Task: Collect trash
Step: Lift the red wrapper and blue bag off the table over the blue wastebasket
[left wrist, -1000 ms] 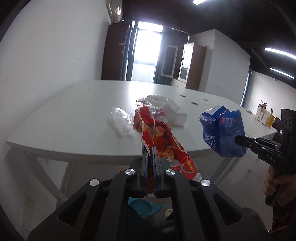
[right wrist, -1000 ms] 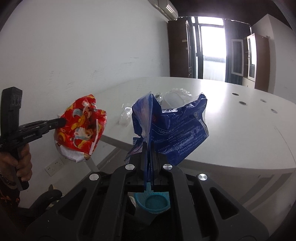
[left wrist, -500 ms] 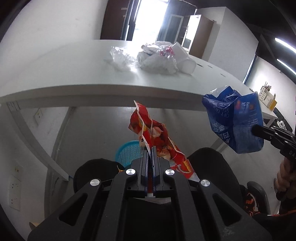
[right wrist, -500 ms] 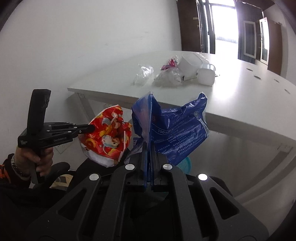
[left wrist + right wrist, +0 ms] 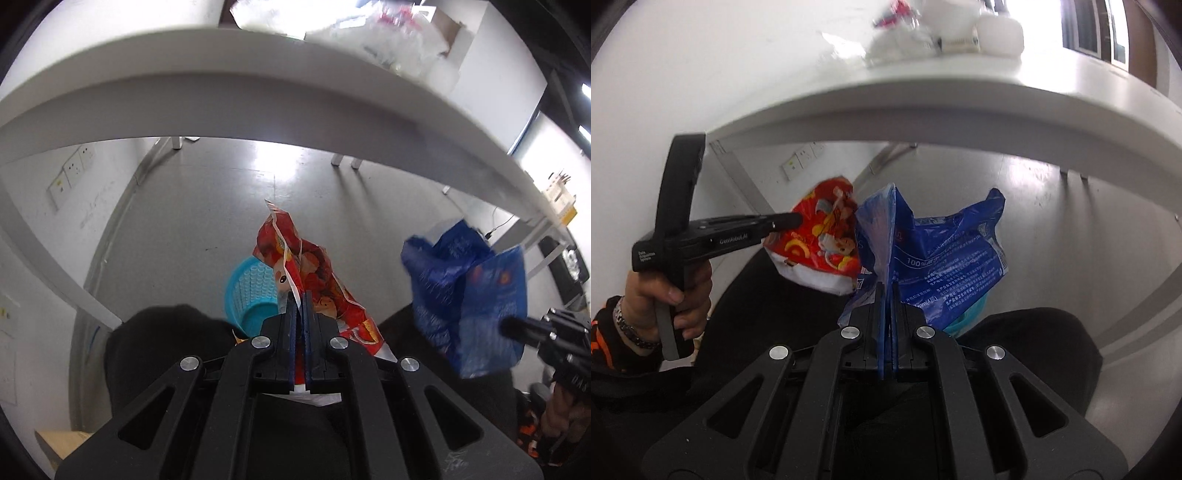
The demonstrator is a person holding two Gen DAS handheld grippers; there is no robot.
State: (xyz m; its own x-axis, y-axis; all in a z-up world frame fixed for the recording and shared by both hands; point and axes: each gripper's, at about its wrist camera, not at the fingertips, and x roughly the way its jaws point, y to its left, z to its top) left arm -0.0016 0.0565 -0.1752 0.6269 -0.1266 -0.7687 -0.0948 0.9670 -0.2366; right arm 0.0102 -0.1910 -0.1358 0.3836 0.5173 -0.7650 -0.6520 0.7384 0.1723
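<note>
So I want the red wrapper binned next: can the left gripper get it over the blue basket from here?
Probably yes. The left gripper is shut on the red wrapper, and the blue basket sits open on the floor just beyond and below, with nothing between them.

"100" on blue bag [image 5: 945,251]

Both wrist views look steeply down along closed fingers [image 5: 291,332], sharing the table edge [image 5: 923,107] above.
</note>
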